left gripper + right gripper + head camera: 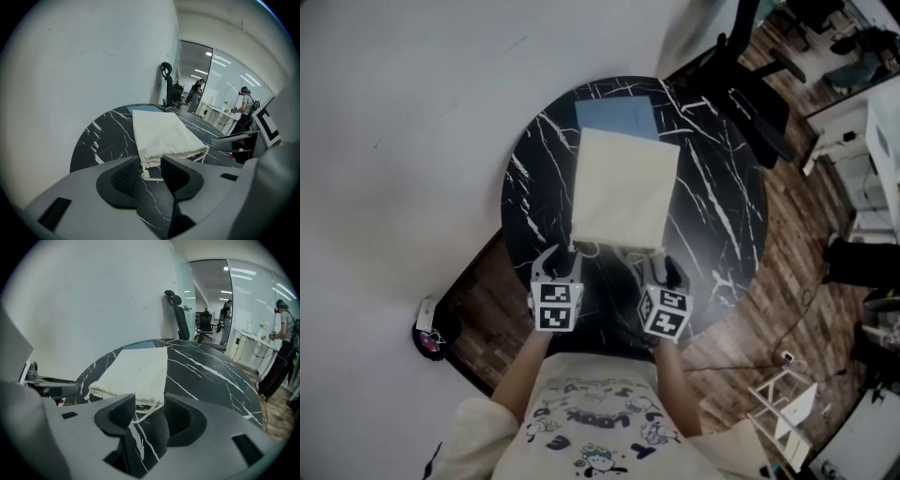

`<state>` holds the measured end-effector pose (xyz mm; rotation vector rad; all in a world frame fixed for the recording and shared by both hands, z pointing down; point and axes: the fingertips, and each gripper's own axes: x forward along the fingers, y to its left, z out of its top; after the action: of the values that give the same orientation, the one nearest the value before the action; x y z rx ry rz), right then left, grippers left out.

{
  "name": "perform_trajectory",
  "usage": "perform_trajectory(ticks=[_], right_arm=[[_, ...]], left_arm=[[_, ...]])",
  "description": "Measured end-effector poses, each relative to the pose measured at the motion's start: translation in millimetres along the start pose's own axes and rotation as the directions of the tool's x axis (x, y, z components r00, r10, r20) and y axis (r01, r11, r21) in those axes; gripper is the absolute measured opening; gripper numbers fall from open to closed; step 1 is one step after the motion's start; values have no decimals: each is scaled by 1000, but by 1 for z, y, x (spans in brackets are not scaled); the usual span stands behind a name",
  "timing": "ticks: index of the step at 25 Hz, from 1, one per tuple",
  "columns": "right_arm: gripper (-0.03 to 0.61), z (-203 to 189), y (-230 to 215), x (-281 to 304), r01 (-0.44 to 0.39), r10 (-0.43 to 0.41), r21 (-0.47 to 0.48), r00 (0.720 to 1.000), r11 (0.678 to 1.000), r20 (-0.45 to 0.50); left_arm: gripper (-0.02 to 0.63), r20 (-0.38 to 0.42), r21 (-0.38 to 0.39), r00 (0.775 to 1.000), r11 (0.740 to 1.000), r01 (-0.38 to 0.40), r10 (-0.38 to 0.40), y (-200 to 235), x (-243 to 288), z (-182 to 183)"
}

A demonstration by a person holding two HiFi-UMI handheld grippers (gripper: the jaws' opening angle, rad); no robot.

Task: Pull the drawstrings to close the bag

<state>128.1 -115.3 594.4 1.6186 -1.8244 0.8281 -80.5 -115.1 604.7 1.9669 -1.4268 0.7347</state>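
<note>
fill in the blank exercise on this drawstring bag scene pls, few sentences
1. The cream bag lies flat on a round ___ table with white veins.
2. Under the bag's far end lies a flat ___ sheet.
3. A knotted drawstring end lies between the jaws of the left gripper, which stand ___.
4. The bag's gathered mouth faces ___ the person, and the right gripper, jaws apart, is there too.

Missing words: black; blue; open; toward

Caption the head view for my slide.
Cream drawstring bag on a black marble table, with the open left gripper and open right gripper at its gathered mouth; blue sheet beyond.
</note>
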Motion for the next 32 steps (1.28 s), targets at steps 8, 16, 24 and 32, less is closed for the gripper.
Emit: perform_trajectory(ticks=[8,16,24,32], right_arm=[[210,-21,-11,28,-9,14,49,995,999,-95],[158,-35,-20,48,-23,40,98,983,995,-179],[34,-33,-18,46,-78,88,64,981,995,-173],[31,-28,-19,38,-84,85,12,983,996,-162]], left_arm=[[207,-88,13,996,1000,27,-25,1,28,-16],[212,-198,29,980,999,14,-8,7,48,-42],[179,-210,63,977,998,-6,19,9,53,-44],[80,-237,100,971,995,-8,32,8,53,-43]])
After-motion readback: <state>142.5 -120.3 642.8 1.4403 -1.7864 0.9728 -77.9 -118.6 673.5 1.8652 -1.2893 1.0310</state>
